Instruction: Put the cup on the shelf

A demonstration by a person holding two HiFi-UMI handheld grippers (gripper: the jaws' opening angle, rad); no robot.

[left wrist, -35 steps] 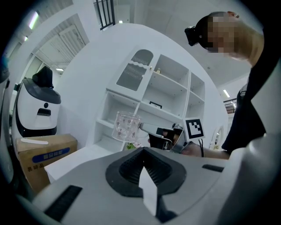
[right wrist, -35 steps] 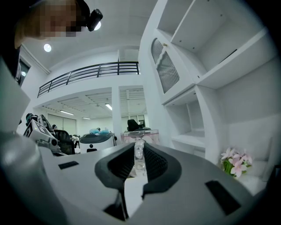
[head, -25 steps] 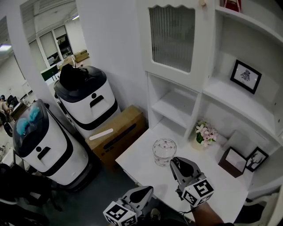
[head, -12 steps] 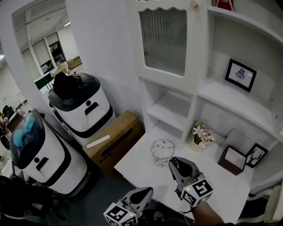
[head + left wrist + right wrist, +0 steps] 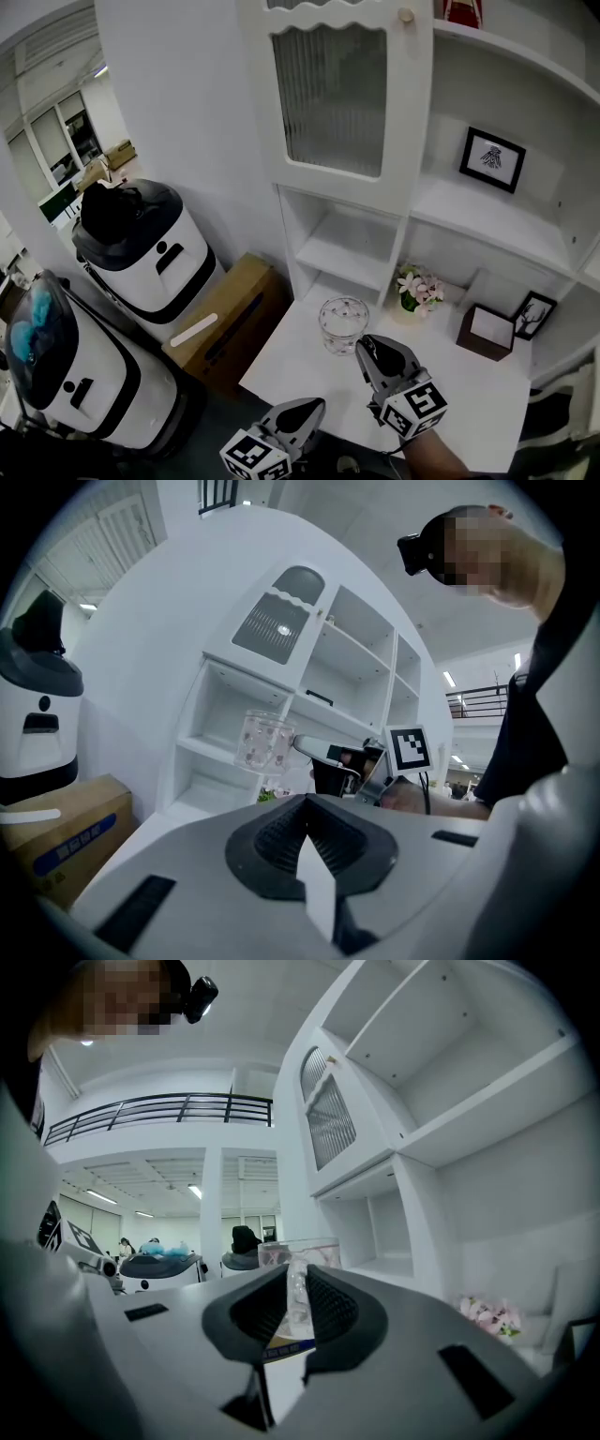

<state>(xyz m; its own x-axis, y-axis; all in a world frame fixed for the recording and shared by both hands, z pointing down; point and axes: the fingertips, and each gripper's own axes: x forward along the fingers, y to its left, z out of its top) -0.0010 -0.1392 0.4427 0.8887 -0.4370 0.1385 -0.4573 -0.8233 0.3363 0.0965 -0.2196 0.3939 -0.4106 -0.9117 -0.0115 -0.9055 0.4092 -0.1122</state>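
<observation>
Cup [image 5: 344, 321] pinched at its wall by right gripper [image 5: 367, 349] fingers [image 5: 333, 1305], lifted over worktop [image 5: 469, 394], near the shelf [image 5: 356, 255]. Keep level, clear the board's edge, set well in. Left gripper [image 5: 311, 408] closed on nothing, low.

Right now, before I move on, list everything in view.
Cup: one, clear with pink spots, held over the desk.
Shelf unit: one, white, behind the desk, ribbed door at upper left.
Desk: one, white, under the shelves.
Flowers: one bunch, pink, at the desk's back.
Picture frames: two, black; one on a shelf, the other on the desk's right.
Small box: one, dark brown, desk's right.
Cardboard box: one, tan, floor left of the desk.
Machines: two, white and black, floor at left.
Left gripper: shut, empty.
Right gripper: shut on the cup.
</observation>
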